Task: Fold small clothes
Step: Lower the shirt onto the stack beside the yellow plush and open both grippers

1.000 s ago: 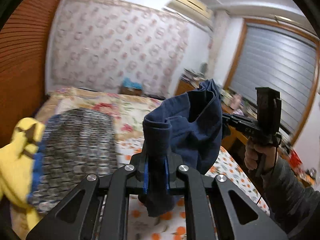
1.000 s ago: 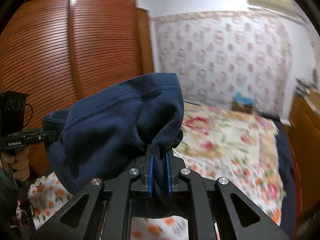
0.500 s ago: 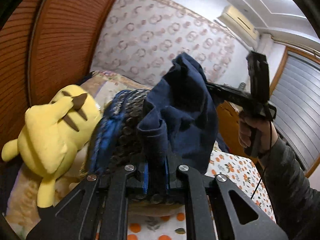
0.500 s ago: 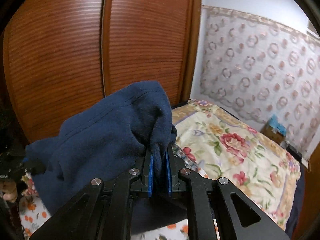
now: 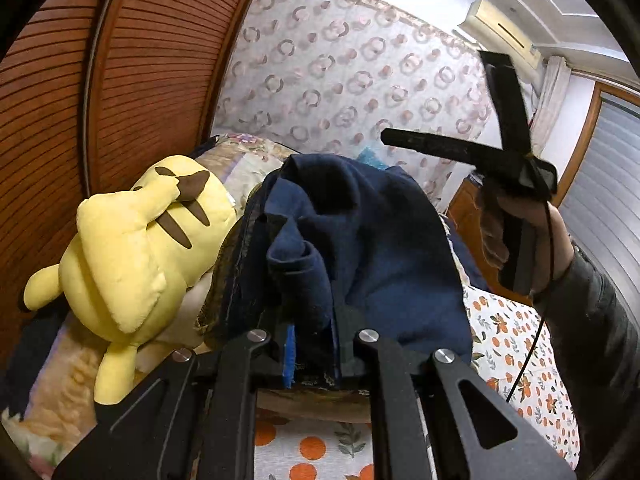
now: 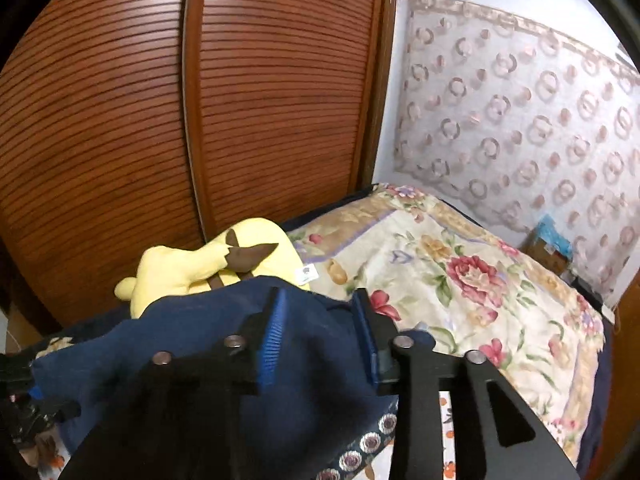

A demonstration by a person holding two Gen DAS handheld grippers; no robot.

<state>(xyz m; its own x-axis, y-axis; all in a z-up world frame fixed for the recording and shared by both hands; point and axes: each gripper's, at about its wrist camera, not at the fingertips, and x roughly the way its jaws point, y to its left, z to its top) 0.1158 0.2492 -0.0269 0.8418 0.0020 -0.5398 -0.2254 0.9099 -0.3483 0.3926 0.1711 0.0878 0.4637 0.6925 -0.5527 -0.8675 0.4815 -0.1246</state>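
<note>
Here, navy garment beside plush toy

Each fisheye camera sat just behind its own gripper and looked forward and somewhat downward along the black fingers, which filled the bottom of each view. The left wrist view faced the far patterned curtain wall, very near the dark navy fleece garment. The right wrist view faced the brown slatted wooden wardrobe, equally near. Both views shared the garment, the yellow plush toy, the wardrobe, the curtain wall and the floral quilted bed.
</note>
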